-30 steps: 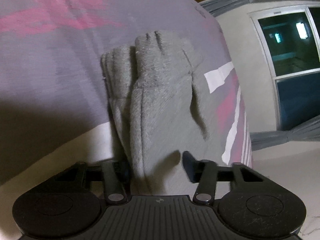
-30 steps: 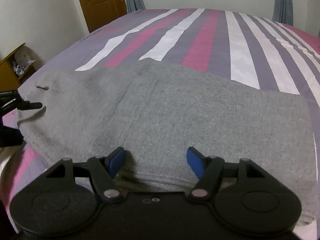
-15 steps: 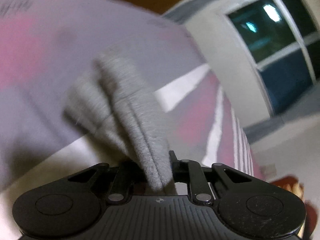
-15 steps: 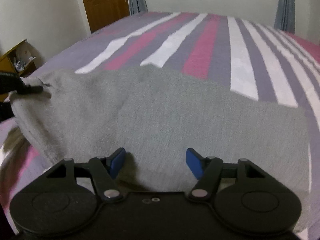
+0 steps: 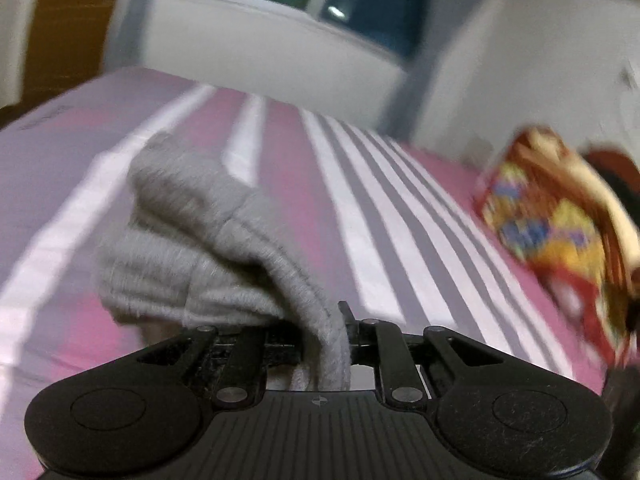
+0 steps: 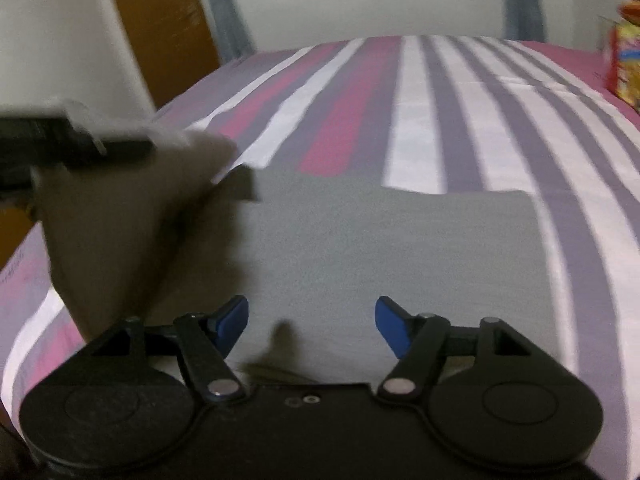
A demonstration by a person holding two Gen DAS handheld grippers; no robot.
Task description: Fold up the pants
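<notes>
Grey knit fabric, the pants (image 6: 384,248), lies spread flat across the near part of the bed (image 6: 440,92), whose cover runs in pink, white and grey-purple stripes toward the far edge under a window. At the left side of the bed one end of the garment is lifted clear of the cover, rising in a blurred slope to the left gripper (image 5: 320,328). That gripper is clamped on a bunched, ribbed fold of the pants: in the left wrist view the thick grey edge passes straight between its black fingers (image 5: 348,316), which press in on it from both sides, while the rest of the bunch hangs forward and to the left above the stripes. In the right wrist view the same gripper shows as a dark blurred bar at the left edge with cloth trailing from it.

The right gripper (image 6: 312,320) hovers over the near edge of the flat part of the pants. Its jaws have just been opening a little and stand well apart, the blue pads (image 6: 394,326) gripping nothing, only grey cloth showing beneath the gap.

A bright red and yellow patterned thing (image 5: 556,216), blurred, sits near the right edge of the bed.
</notes>
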